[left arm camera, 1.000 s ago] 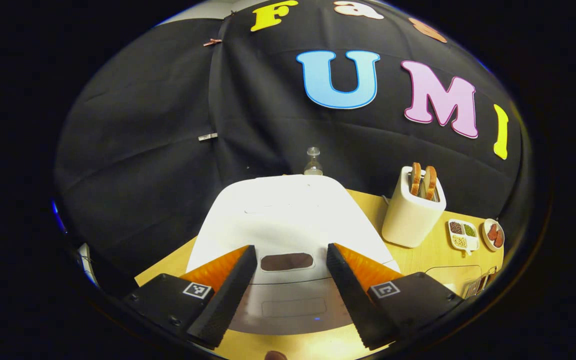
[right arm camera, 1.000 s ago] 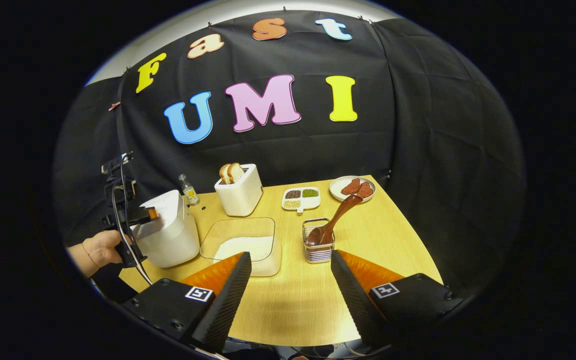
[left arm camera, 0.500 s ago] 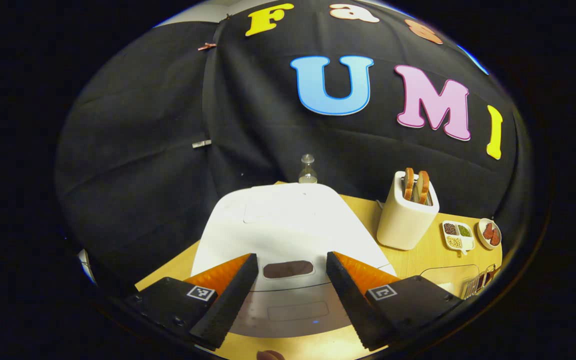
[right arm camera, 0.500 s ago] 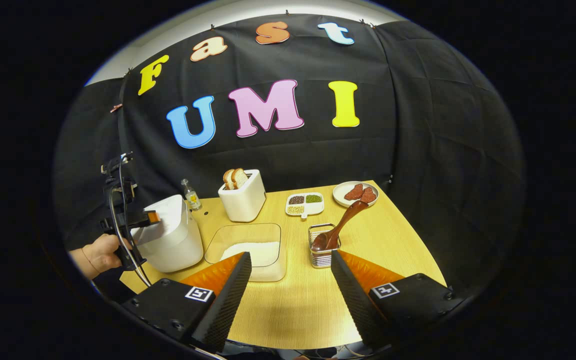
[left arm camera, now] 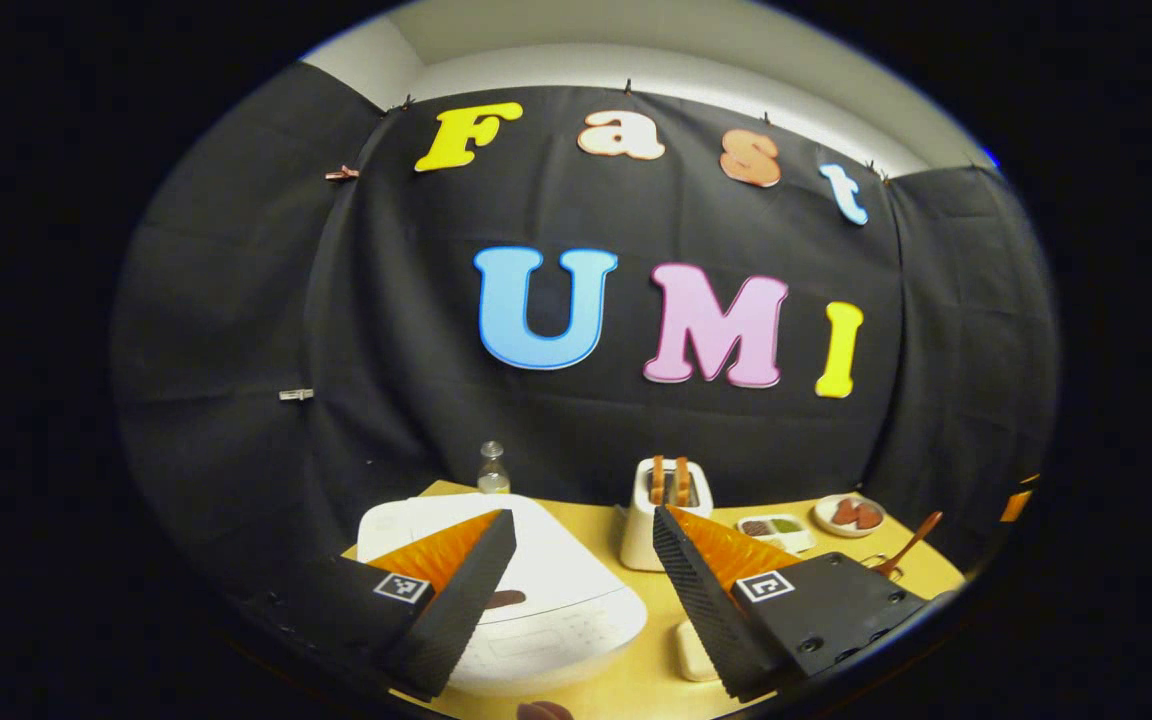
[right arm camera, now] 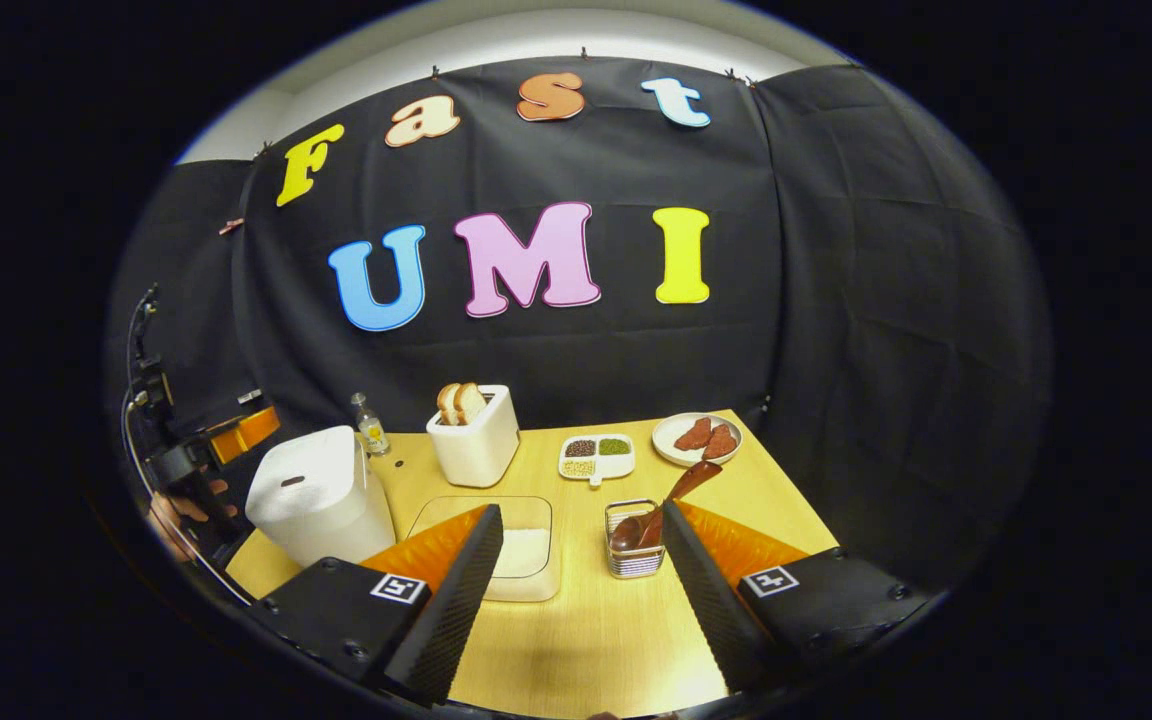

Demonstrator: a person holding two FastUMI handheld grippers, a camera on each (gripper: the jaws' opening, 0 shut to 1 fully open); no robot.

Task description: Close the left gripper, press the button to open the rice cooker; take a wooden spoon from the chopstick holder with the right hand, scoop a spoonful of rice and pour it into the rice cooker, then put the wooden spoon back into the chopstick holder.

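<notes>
In the left gripper view, the left gripper (left arm camera: 576, 590) hangs spread above the smooth, white, rounded rice cooker (left arm camera: 536, 590), lid down, at the table's (left arm camera: 656, 680) left edge. In the right gripper view, the right gripper (right arm camera: 581, 590) gapes empty; a glossy wooden spoon (right arm camera: 658, 508) leans in the wire chopstick holder (right arm camera: 633, 545) mid-table.

My counter (right arm camera: 586, 640) carries the rice cooker (right arm camera: 321, 495), toaster (right arm camera: 476, 440), bottle (right arm camera: 370, 425), rice container (right arm camera: 521, 550), chopstick holder (right arm camera: 633, 548), divided dish (right arm camera: 597, 455) and plate (right arm camera: 694, 440).
</notes>
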